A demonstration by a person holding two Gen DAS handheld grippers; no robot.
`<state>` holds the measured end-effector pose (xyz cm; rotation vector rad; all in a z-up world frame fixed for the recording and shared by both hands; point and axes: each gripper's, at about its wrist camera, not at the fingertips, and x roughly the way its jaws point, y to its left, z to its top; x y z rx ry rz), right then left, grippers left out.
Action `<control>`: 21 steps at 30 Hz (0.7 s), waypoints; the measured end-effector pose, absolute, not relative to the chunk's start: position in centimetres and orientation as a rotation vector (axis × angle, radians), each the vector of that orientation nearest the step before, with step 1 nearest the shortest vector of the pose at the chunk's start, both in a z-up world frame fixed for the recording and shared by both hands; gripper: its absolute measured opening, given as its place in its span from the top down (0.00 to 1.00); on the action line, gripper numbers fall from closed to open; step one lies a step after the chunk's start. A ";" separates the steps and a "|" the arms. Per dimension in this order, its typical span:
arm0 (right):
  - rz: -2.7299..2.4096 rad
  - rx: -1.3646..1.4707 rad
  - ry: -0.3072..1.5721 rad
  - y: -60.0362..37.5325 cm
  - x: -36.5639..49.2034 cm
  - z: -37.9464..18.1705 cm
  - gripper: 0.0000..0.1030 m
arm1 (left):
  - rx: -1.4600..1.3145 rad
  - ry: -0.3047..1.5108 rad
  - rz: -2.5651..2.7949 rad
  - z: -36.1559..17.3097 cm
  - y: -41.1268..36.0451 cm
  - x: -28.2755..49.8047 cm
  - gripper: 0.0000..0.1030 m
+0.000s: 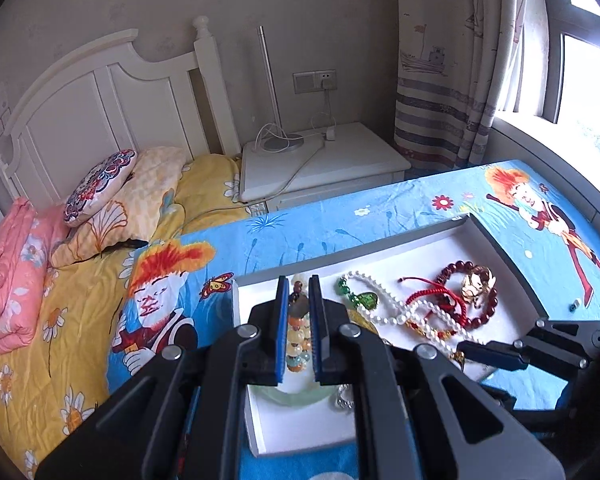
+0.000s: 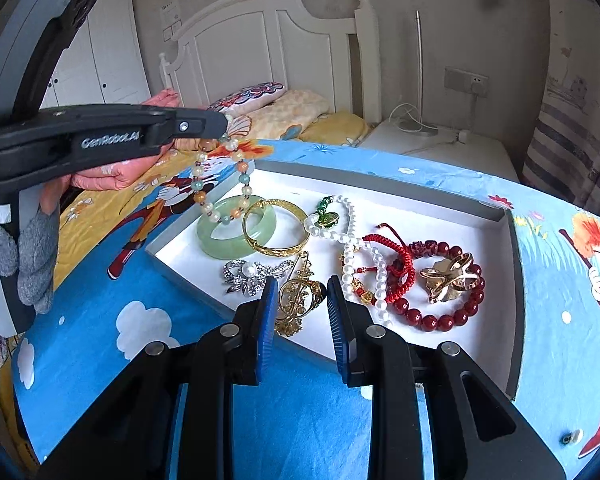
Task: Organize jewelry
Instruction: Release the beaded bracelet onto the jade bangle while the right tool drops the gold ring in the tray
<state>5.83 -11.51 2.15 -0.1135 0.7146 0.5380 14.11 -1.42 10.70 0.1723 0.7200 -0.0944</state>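
We pinch the multicoloured glass-bead bracelet (image 2: 220,184) in our left gripper (image 1: 299,332), dangling it over the left corner of the shallow white cardboard tray (image 2: 440,204). We judge it best to lift straight up so the loop clears the pale green jade bangle (image 2: 236,232) just beneath. Rightwards in the tray lie the gold bangle (image 2: 278,226), white pearl necklace (image 2: 352,240), red cord bracelet (image 2: 400,260) and dark red bead bracelet (image 2: 444,316), close enough to snag. Our right gripper (image 2: 302,308) hovers spread over the tray's near edge.
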 end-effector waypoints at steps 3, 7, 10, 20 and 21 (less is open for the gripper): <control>0.532 -0.130 0.721 -11.1 6.4 1.8 0.75 | 0.175 0.722 -0.070 10.4 -1.5 16.0 0.91; 0.517 -0.142 0.731 -10.7 7.6 1.5 0.75 | 0.170 0.728 -0.048 9.9 -1.7 17.8 0.91; 0.509 -0.142 0.743 -10.4 8.3 1.3 0.75 | 0.164 0.736 -0.038 9.4 -1.8 18.6 0.91; 0.500 -0.178 0.737 -9.8 8.0 1.3 0.68 | 0.093 0.737 -0.023 9.3 -0.6 19.3 0.62; 0.502 -0.173 0.737 -9.8 7.9 1.3 0.64 | 0.086 0.720 -0.009 9.5 -0.3 19.1 0.50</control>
